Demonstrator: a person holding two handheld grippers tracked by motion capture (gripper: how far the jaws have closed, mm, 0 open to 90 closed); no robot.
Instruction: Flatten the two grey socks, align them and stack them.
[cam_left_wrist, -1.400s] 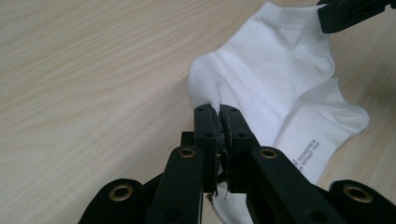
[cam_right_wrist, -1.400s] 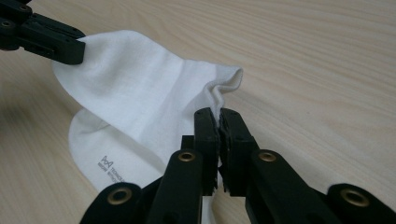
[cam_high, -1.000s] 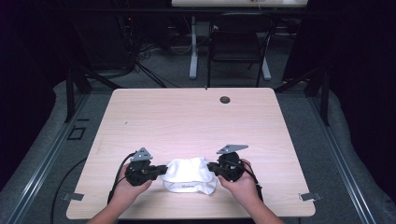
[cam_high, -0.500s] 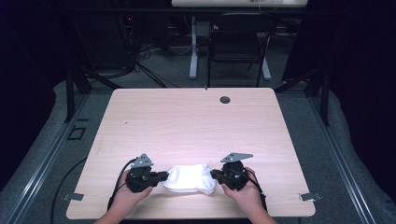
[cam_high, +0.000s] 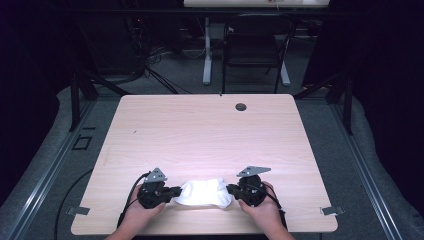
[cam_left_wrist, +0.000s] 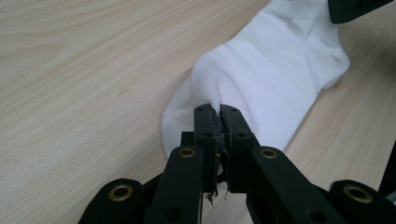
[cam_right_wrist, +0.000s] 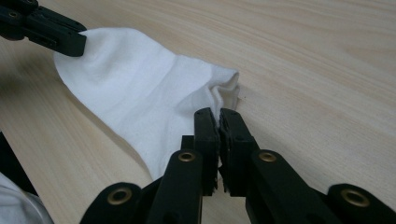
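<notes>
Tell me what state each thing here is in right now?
White sock: lying flat on the table, pinched at both ends.
Left gripper: shut on the sock's one end.
Right gripper: shut on its other end.
Wooden table: bare apart from the sock.

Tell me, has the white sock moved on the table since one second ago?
Yes. The white sock, pinched at each end by the left gripper and right gripper, has come nearer the table's near edge.
</notes>
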